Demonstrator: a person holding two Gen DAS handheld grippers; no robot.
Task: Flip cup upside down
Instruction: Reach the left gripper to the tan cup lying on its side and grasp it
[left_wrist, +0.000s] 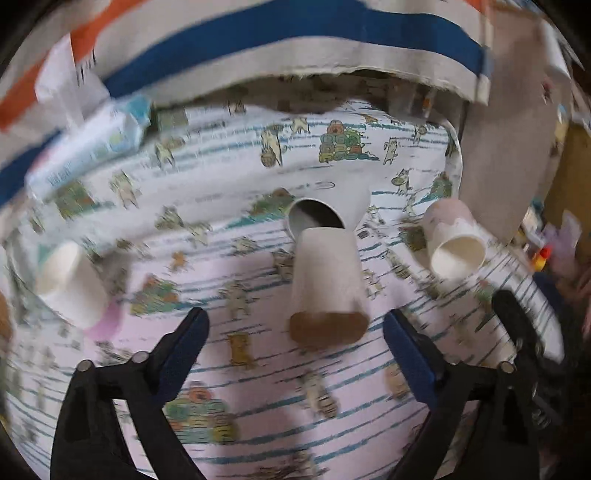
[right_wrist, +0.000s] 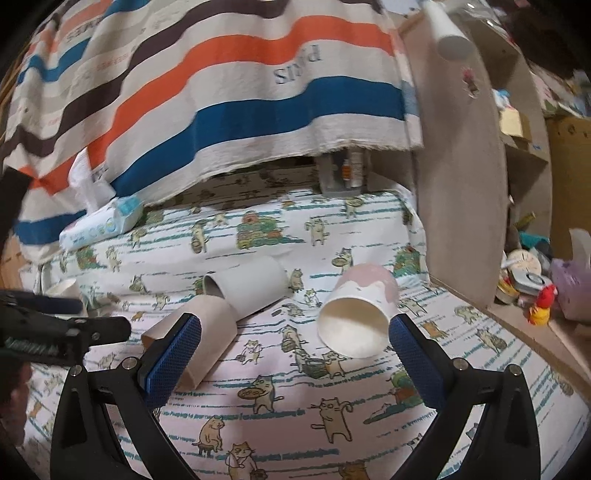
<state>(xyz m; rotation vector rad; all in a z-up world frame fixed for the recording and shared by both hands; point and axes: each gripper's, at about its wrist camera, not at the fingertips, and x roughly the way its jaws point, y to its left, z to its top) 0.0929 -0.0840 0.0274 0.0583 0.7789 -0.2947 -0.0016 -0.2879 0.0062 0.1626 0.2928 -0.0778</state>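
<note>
Several paper cups lie on their sides on a cat-print cloth (right_wrist: 295, 387). A beige cup (left_wrist: 327, 284) lies just ahead of my open, empty left gripper (left_wrist: 295, 332), brown mouth toward the camera. It also shows in the right wrist view (right_wrist: 207, 328), behind the left finger. A grey cup (left_wrist: 332, 206) (right_wrist: 255, 284) lies behind it. A pink-and-white cup (left_wrist: 452, 240) (right_wrist: 356, 317) lies with its mouth toward my open, empty right gripper (right_wrist: 295, 339), close to the right fingertip. A white cup (left_wrist: 70, 284) lies far left.
A striped cloth (right_wrist: 221, 92) hangs over the back of the surface. A tissue pack (right_wrist: 99, 225) lies at the back left. A wooden shelf panel (right_wrist: 461, 166) stands at the right, with clutter and toys (right_wrist: 539, 302) beyond. The left gripper (right_wrist: 55, 328) shows at the left edge.
</note>
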